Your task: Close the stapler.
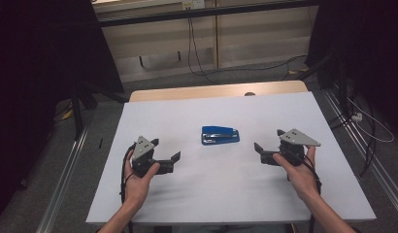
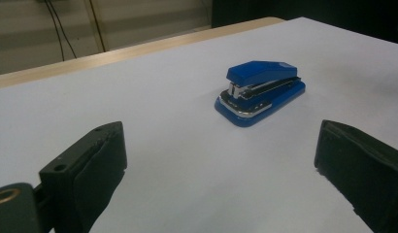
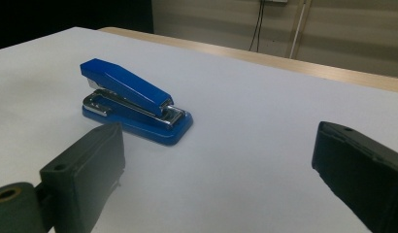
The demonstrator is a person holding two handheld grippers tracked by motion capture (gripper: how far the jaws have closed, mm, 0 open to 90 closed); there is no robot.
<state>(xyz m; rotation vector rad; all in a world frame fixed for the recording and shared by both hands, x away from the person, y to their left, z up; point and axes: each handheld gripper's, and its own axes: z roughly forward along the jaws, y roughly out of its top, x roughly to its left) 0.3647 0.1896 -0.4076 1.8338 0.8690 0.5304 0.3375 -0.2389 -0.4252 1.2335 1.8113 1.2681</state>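
White table (image 1: 226, 194) is carrying one thing, a blue stapler (image 1: 220, 135), sitting flat near table centre, a bit toward the far edge. Nothing is touching it.

Both grippers are sitting low over the near half of the table, one either side. Left gripper (image 1: 170, 160) is lying at about 8 o'clock from the stapler, jaws spread wide, holding nothing, pointing toward 2 o'clock. Right gripper (image 1: 267, 151) is lying at about 4 o'clock from it, jaws also wide and empty, pointing toward 10 o'clock. Both are well apart from the stapler; gaps are looking roughly equal, right maybe slightly nearer, hard to call.

Key relation: the stapler's long axis is running 9-to-3 across the table, so each gripper is facing an end, not a long side. In the left gripper view the stapler (image 2: 260, 92) is sitting ahead at 1 o'clock, between the two jaws' lines but far off. In the right gripper view the stapler (image 3: 134, 102) is sitting at 11 o'clock, just beyond the left-hand jaw, hinge end nearer the camera.

Judgement: either hand is needing to turn so its jaws are straddling the narrow width across that long axis.
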